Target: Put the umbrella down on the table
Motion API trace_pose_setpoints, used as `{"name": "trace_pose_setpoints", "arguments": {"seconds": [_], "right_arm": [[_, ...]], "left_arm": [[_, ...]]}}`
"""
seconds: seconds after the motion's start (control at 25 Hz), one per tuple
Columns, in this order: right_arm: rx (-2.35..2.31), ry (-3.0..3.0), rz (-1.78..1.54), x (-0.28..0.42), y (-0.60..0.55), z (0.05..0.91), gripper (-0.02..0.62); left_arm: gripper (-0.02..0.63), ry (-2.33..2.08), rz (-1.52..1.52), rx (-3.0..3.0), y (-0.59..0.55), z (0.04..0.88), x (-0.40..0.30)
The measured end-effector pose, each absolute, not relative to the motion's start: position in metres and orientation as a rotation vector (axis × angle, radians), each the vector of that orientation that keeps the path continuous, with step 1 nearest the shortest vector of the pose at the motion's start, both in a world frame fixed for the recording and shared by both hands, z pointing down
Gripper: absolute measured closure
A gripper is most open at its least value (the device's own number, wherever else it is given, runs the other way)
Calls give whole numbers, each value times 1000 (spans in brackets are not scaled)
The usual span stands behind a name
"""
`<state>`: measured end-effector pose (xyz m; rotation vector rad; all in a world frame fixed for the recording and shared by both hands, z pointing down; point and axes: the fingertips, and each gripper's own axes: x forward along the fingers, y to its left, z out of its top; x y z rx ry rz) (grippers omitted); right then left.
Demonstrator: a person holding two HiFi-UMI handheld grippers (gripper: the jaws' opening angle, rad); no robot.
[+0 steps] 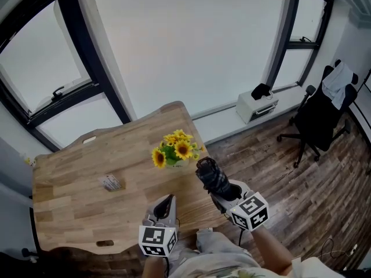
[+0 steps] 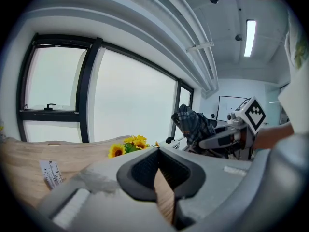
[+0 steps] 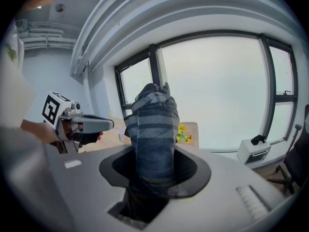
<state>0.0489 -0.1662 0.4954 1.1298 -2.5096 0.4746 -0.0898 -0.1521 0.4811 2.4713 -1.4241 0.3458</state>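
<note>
1. Left tongs [image 1: 167, 201] sit nearest, at 6 o'clock in the head view, over the near edge of the wooden worktop [image 1: 75, 201]. Their own view shows the tips drawn together with nothing gripped, only a thin wedge of wood showing in the gap behind the tips.
2. Right tongs [image 1: 220, 191], just beside them at 5 o'clock, are clamped round the folded umbrella [image 1: 210, 175], a dark blue plaid bundle. In the right gripper view the fabric fills the space between the jaws and stands up out of them.
3. The umbrella is held in the air over the worktop's near right edge, its free end leaning toward 11 o'clock.
4. A small white packet [image 1: 110, 182] lies flat on the worktop at 10 o'clock of the left tongs, well apart from them.
5. Sunflowers [image 1: 174, 149] stand upright in a pale pot by the right edge, at 11 o'clock of the umbrella, near it but not touching.
6. On the plank floor [image 1: 272, 172] beyond, a white box [image 1: 257, 104] sits below the window [image 1: 191, 39] at 2 o'clock.
7. A black office chair [image 1: 317, 120] with a pale garment over its back stands at 3 o'clock.
</note>
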Motion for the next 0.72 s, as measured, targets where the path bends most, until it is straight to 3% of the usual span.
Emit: {"name": "trace_pose_setpoints", "arguments": {"seconds": [0.72], "right_arm": [[930,-2398,374,40,-181,548,423]], "left_arm": [[604,-1524,338,2385,-165,498,-100]]}}
